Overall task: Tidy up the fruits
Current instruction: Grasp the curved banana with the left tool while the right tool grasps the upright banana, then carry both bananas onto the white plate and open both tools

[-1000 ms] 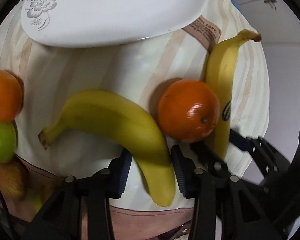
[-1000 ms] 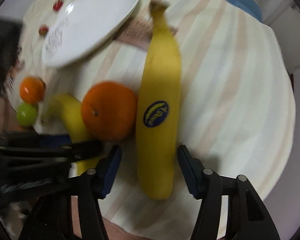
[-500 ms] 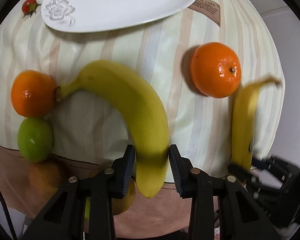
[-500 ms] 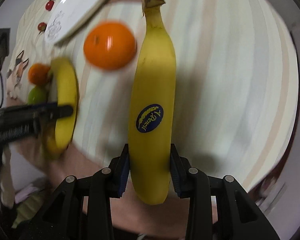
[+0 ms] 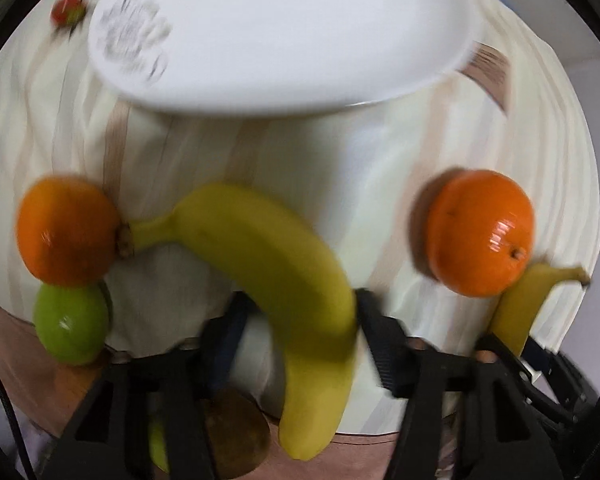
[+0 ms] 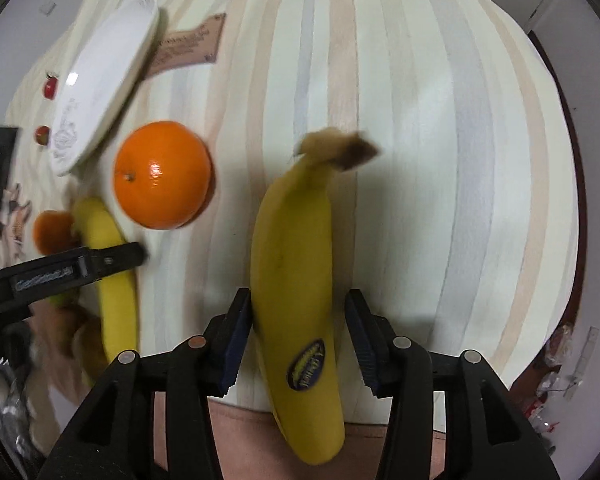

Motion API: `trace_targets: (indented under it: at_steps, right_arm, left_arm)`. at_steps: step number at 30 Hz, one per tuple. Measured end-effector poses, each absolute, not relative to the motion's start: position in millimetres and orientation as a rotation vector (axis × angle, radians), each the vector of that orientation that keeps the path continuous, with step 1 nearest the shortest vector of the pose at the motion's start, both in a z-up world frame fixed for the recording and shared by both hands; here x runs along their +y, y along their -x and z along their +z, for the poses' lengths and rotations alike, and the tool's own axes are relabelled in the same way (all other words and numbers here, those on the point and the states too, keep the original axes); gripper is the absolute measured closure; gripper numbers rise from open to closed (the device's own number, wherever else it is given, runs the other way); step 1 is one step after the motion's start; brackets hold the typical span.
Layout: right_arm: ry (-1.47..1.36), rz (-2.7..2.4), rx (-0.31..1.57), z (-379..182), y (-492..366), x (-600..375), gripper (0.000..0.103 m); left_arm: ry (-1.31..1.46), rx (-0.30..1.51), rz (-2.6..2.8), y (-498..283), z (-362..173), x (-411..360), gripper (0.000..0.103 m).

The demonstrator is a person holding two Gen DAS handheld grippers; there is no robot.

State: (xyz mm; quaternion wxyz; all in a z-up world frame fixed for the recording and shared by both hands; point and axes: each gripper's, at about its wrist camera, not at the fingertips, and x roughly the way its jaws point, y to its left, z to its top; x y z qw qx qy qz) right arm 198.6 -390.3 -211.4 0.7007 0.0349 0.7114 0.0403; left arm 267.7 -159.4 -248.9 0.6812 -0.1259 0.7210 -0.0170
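A curved banana (image 5: 284, 280) is being straddled by the wide left claw (image 5: 300, 336), one finger touching. The stickered banana (image 6: 296, 300) is sitting loosely between the spread right claw (image 6: 296, 344), both over the striped surface (image 6: 420, 120) near the orange (image 6: 162, 174).

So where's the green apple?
In the left wrist view the green apple sits low on the left, right under an orange, near the tablecloth's edge.

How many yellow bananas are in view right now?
2. One curved yellow banana lies between the left gripper fingers, its stem touching an orange. The stickered yellow banana sits between the right gripper fingers. None seem hidden.
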Motion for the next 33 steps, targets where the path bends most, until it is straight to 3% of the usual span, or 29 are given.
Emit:
trace_targets:
  at_steps: [3,19,25,33]
  right_arm:
    - [-0.024,0.097,1.547,-211,-188,-382,0.061]
    - [-0.191,0.227,1.437,-126,-172,-437,0.062]
    - [-0.224,0.286,1.365,-75,-180,-436,0.062]
    - [-0.249,0.364,1.292,-41,-219,-361,0.063]
  left_arm:
    - [0.183,1.58,-0.038,-258,-235,-176,0.066]
    - [0.154,1.448,-0.117,-217,-107,-227,0.068]
    - [0.186,1.373,-0.161,-219,-44,-199,0.068]
    - [0.199,1.289,-0.194,-258,-43,-127,0.068]
